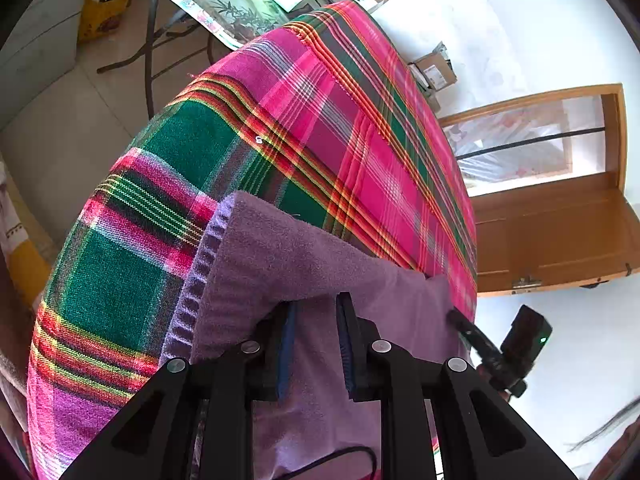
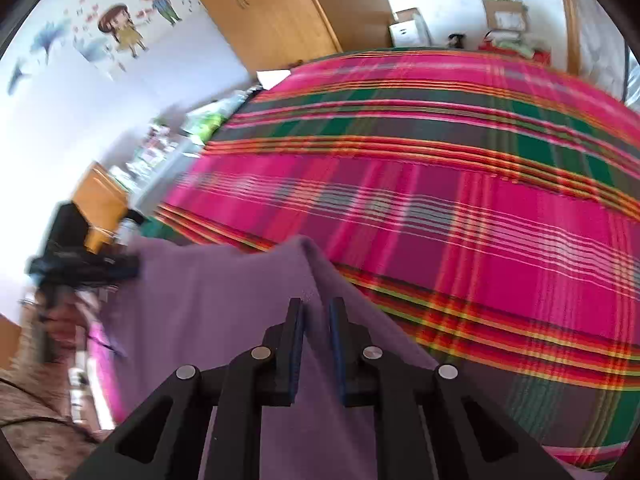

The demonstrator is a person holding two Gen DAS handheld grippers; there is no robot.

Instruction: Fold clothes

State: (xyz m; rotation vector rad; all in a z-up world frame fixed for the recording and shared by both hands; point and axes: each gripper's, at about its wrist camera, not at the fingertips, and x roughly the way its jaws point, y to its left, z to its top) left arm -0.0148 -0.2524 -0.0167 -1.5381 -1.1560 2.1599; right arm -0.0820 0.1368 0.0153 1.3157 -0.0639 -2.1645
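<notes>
The purple garment (image 1: 304,256) hangs over the plaid bedspread (image 1: 224,148), stretched between 2 grippers; left gripper (image 1: 316,344) and right gripper (image 2: 316,344) each pinch its near edge.

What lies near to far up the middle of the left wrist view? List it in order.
Left gripper → purple garment between its fingers → plaid cloth spread beneath → papers on the table beyond its far edge.

Both grippers are showing black angular frames: the left gripper (image 1: 316,312) and right gripper (image 2: 316,312) are carrying blue pads (image 1: 347,344) and silver round screws (image 2: 260,353).
</notes>
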